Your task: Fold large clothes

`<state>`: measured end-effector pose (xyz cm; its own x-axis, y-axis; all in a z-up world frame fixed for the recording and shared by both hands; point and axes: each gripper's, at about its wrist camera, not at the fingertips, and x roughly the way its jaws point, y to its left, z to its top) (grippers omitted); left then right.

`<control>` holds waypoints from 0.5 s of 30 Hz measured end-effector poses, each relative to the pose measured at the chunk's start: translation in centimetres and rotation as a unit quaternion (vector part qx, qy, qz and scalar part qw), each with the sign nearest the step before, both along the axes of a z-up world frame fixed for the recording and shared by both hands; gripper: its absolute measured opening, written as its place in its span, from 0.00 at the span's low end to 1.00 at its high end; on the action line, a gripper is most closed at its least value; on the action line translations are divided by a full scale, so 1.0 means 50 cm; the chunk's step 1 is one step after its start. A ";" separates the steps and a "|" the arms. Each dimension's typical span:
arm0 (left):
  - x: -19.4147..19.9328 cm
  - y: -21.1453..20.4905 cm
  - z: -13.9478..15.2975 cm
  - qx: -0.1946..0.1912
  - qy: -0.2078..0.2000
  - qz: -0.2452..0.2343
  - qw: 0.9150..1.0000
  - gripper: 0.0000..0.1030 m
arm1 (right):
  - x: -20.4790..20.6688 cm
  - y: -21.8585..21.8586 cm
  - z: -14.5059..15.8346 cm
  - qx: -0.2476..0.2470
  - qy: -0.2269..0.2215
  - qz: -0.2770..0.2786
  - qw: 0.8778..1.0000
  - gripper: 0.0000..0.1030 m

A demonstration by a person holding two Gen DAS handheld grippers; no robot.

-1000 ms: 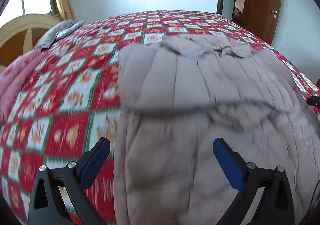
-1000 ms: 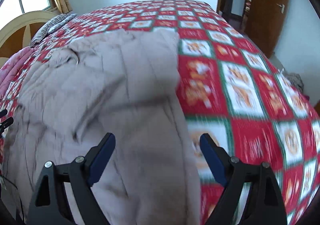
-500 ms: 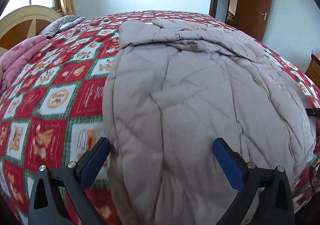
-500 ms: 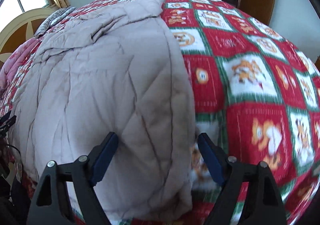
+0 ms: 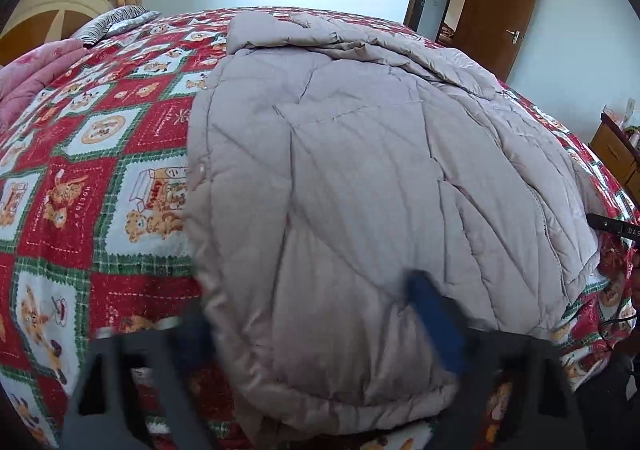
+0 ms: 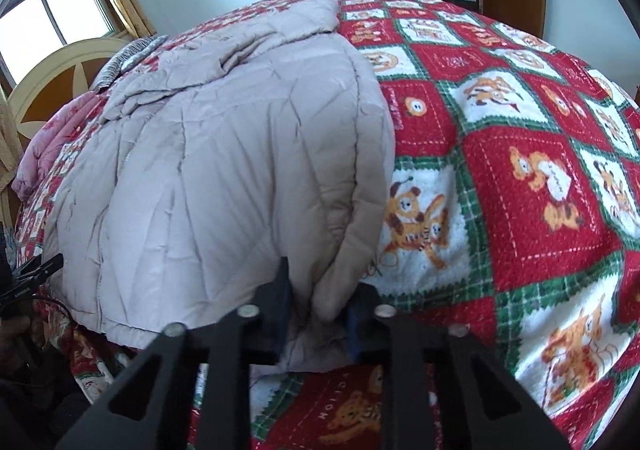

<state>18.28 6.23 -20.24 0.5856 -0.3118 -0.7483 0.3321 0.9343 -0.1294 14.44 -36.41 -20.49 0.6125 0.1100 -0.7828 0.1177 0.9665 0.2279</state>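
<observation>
A large beige quilted coat (image 5: 360, 170) lies spread on a bed covered by a red, green and white cartoon bedspread (image 5: 100, 170). My left gripper (image 5: 308, 302) is over the coat's near left hem. Its jaws are closing and blurred, with the hem between them, and the fabric there is not pinched. In the right wrist view, the coat (image 6: 220, 170) runs down to its near right corner. My right gripper (image 6: 320, 290) is closing there, and its pads squeeze a bunched fold of that corner. The coat's far end is rumpled.
A pink quilt (image 5: 32, 78) and a striped pillow (image 5: 116, 22) lie by the curved headboard (image 5: 52, 18) at far left. A brown door (image 5: 500, 10) stands open at the back right, and a wooden cabinet (image 5: 616, 154) is at the right. The bedspread (image 6: 520, 170) lies bare right of the coat.
Both grippers have drawn back over the coat to its near hem at the bed's edge. Both pairs of jaws have narrowed. The right one has taken hold of the coat's corner.
</observation>
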 end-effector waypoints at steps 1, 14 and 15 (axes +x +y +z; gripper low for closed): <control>-0.004 0.001 0.007 0.014 -0.005 0.004 1.000 0.50 | -0.006 0.004 0.006 0.000 -0.008 0.001 1.000 0.16; -0.071 0.063 0.165 -0.062 -0.072 -0.035 0.995 0.13 | -0.104 0.011 0.148 0.047 -0.120 0.006 0.992 0.11; -0.072 0.066 0.182 -0.070 -0.080 -0.037 0.994 0.13 | -0.112 0.013 0.166 0.051 -0.132 0.008 0.990 0.11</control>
<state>14.67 9.54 -11.12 0.6646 -0.4527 -0.5944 0.4259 0.8832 -0.1964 8.84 -35.77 -12.20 0.7922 0.1919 -0.5793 0.0255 0.9380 0.3456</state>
